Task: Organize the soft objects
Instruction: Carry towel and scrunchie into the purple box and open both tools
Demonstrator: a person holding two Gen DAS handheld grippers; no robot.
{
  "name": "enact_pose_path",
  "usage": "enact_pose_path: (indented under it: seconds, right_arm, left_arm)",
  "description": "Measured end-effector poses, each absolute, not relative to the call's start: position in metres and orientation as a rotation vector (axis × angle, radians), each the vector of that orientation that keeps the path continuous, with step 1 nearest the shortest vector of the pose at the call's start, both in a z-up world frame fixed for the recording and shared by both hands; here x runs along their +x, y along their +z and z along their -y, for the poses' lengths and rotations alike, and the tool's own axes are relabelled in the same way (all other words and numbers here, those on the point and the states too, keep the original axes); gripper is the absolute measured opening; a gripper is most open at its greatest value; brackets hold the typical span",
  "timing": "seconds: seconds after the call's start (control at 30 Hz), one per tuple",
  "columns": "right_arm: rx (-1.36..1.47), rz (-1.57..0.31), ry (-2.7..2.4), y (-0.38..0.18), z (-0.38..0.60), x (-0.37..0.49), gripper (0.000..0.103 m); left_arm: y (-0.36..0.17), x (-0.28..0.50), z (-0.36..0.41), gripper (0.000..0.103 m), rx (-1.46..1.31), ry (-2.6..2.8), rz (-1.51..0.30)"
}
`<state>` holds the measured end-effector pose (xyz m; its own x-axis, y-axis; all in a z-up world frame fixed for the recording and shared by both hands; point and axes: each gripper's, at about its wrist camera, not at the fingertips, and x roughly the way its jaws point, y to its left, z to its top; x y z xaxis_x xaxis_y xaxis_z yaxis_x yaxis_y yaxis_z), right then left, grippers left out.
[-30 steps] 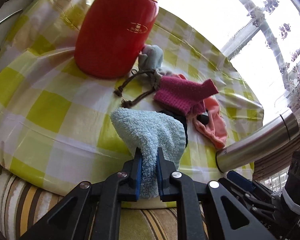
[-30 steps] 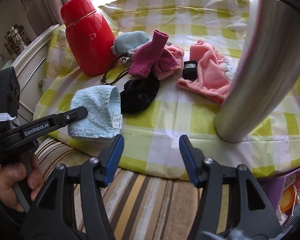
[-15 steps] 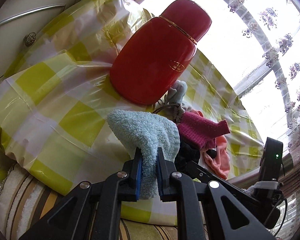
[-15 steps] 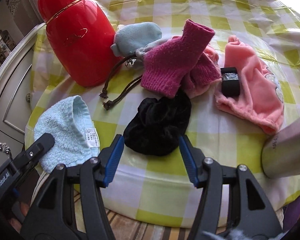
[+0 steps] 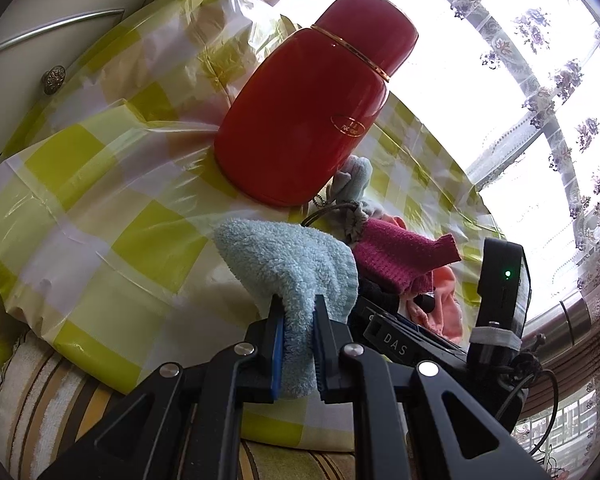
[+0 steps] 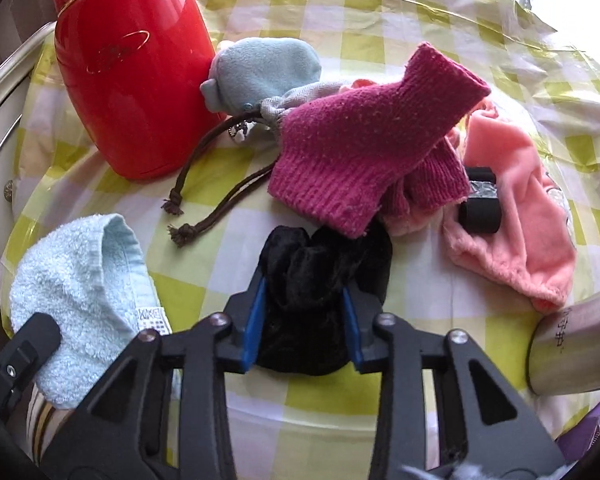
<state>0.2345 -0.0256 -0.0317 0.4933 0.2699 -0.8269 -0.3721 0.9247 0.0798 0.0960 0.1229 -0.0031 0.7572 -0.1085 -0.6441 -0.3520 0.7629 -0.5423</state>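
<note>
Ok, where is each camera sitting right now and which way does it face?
Left wrist: low at the table edge, looking up across the yellow-checked tablecloth to the window; left gripper pinches the light blue terry cloth.
Right wrist: above the near edge, looking down; right gripper straddles the black velvet cloth, jaws not yet closed.
Shared: red glossy flask, blue cloth, magenta knitted sock.
</note>
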Motion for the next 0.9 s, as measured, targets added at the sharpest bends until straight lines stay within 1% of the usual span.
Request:
enact_pose_path:
  seconds: [0.03,0.07,0.13,0.17,0.57,0.73,0.8,0.87,0.9]
  right_arm:
    - [-0.11,-0.981,0.404,-0.031,0.027,0.233,0.027]
    - [-0.097,-0.983,0.419,-0.031,0.03,0.231,0.021]
    - [-0.059,-0.98,0.445,-0.029,0.038,0.228,0.017]
    - [-0.047,-0.977,0.456,-0.028,0.042,0.224,0.013]
    - [0.04,-0.908,0.479,-0.006,0.098,0.174,0.012]
    - [0.061,-0.954,0.469,-0.01,0.104,0.179,0.013]
    - [0.049,-0.973,0.472,-0.015,0.098,0.185,0.023]
    - [0.025,-0.989,0.469,-0.019,0.09,0.191,0.064]
    - [0.016,-0.994,0.463,-0.02,0.085,0.195,0.069]
  left_arm:
    - [-0.003,0.096,-0.123,0.013,-0.702,0.144,-0.712]
    - [-0.002,0.096,-0.122,0.013,-0.7,0.143,-0.711]
    - [-0.002,0.096,-0.121,0.013,-0.695,0.143,-0.71]
    - [-0.001,0.096,-0.12,0.013,-0.691,0.143,-0.71]
    - [0.014,0.091,-0.107,0.013,-0.63,0.122,-0.666]
    - [0.016,0.092,-0.102,0.013,-0.614,0.121,-0.664]
    - [0.016,0.093,-0.101,0.013,-0.61,0.121,-0.667]
    - [0.015,0.093,-0.102,0.013,-0.609,0.122,-0.669]
    - [0.015,0.094,-0.102,0.013,-0.609,0.121,-0.67]
